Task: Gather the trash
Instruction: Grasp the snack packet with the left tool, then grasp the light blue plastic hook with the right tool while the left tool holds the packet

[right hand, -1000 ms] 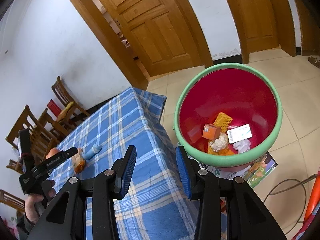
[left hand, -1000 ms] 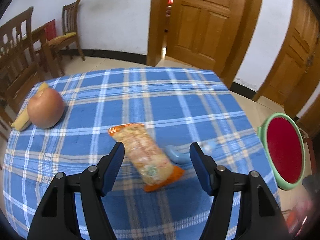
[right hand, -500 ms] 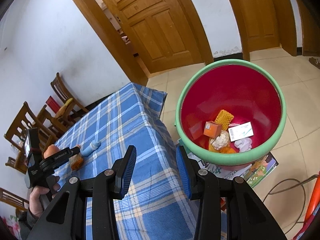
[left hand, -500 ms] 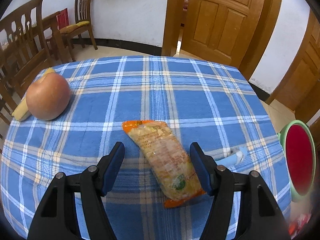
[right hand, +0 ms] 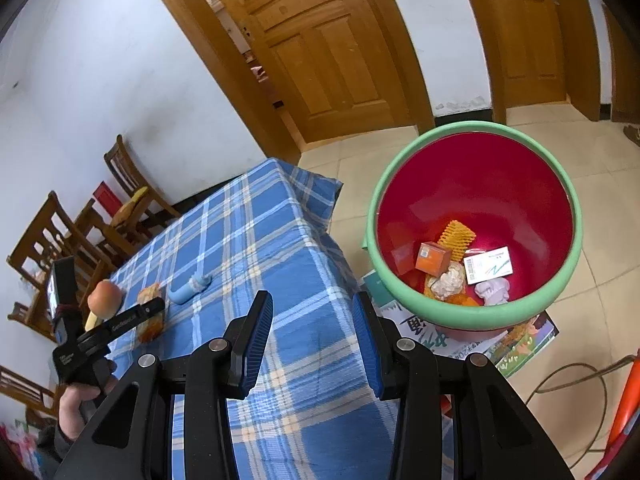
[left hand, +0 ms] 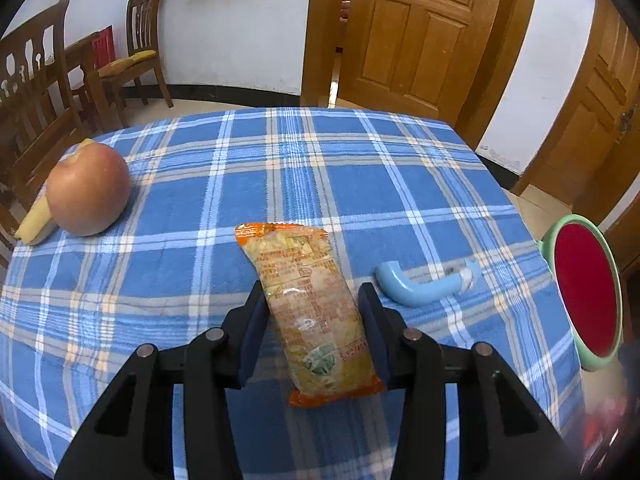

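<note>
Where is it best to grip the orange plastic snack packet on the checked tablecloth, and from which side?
Grip the orange plastic snack packet across its narrow width near the middle, coming from its near short end. It lies flat and lengthwise away, so the left gripper probably spans it.

We see a soft woven cloth (left hand: 320,168) with a matt blue check on the table. The snack packet (left hand: 312,308) is glossy clear plastic film with orange printed ends. The apple (left hand: 90,194) has smooth, slightly shiny skin. The curved blue handle (left hand: 420,286) looks like smooth plastic. The basin (right hand: 472,316) is shiny plastic; the doors (left hand: 416,32) are varnished wood.
</note>
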A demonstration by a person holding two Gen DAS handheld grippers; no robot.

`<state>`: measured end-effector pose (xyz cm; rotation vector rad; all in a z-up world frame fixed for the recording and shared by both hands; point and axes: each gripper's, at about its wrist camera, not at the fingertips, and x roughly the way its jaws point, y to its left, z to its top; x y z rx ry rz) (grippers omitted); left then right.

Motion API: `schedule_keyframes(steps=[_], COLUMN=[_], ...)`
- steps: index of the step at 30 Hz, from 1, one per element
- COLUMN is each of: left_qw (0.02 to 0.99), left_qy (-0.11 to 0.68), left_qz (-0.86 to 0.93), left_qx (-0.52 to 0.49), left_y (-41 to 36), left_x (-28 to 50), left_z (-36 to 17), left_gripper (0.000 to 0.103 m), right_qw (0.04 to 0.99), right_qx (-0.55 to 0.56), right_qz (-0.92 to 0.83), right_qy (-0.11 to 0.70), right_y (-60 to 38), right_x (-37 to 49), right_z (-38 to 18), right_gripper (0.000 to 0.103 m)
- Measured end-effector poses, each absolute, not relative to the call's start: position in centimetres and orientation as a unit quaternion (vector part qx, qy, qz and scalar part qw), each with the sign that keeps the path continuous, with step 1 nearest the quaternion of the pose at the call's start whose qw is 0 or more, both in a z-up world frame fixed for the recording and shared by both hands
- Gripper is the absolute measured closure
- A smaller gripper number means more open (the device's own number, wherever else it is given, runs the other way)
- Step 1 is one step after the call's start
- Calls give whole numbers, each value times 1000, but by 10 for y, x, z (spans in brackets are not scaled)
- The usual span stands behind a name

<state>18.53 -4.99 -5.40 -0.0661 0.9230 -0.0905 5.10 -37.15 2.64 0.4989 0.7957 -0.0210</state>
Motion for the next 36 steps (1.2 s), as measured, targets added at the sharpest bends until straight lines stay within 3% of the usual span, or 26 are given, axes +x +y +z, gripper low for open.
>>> schedule_keyframes(steps=[5, 7, 16, 36], left_qw=[898, 898, 903, 905], left_qy=[437, 434, 424, 414], left_qz=[-47, -50, -38, -16], left_qx=[-35, -40, -58, -100], left_y=[-38, -31, 0, 32], left_x=[178, 176, 178, 177], left_z=[-45, -42, -38, -47], left_gripper=[57, 57, 57, 57], right_qw=[894, 895, 896, 889], right_qx=[224, 218, 175, 93], right_qz=[2, 8, 42, 77], right_qy=[388, 390, 407, 442], right_y=[-354, -345, -294, -203], right_x=[57, 60, 82, 161], right_z=[29, 31, 33, -5], right_gripper=[59, 47, 31, 21])
